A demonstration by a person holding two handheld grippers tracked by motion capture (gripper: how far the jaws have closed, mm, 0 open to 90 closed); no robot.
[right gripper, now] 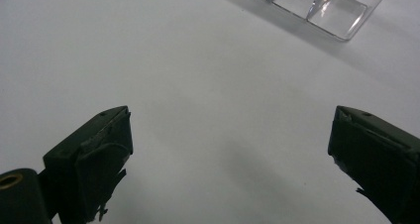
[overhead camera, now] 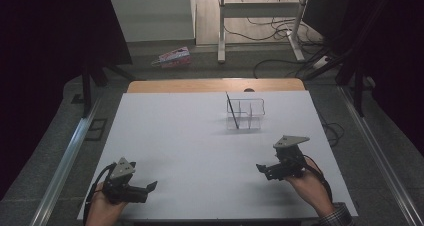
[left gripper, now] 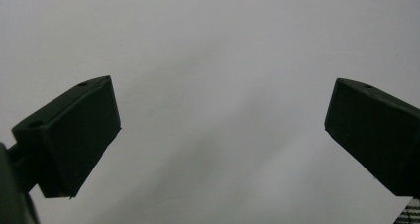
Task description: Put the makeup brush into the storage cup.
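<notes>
Nearest the person, the left gripper (overhead camera: 150, 187) rests low over the white table (overhead camera: 190, 151) at its near left corner, jaws spread wide with bare tabletop between them. The right gripper (overhead camera: 261, 168) sits at the near right, its jaws also wide apart and gripping nothing. Farther back, right of centre and well apart from both, stands a clear divided box (overhead camera: 245, 114). A thin dark stick (overhead camera: 232, 109) leans upright in its left compartment; its other compartments look bare.

Left gripper (overhead camera: 150, 186) fingers spread wide, right gripper (overhead camera: 260, 168) likewise, both low.
</notes>
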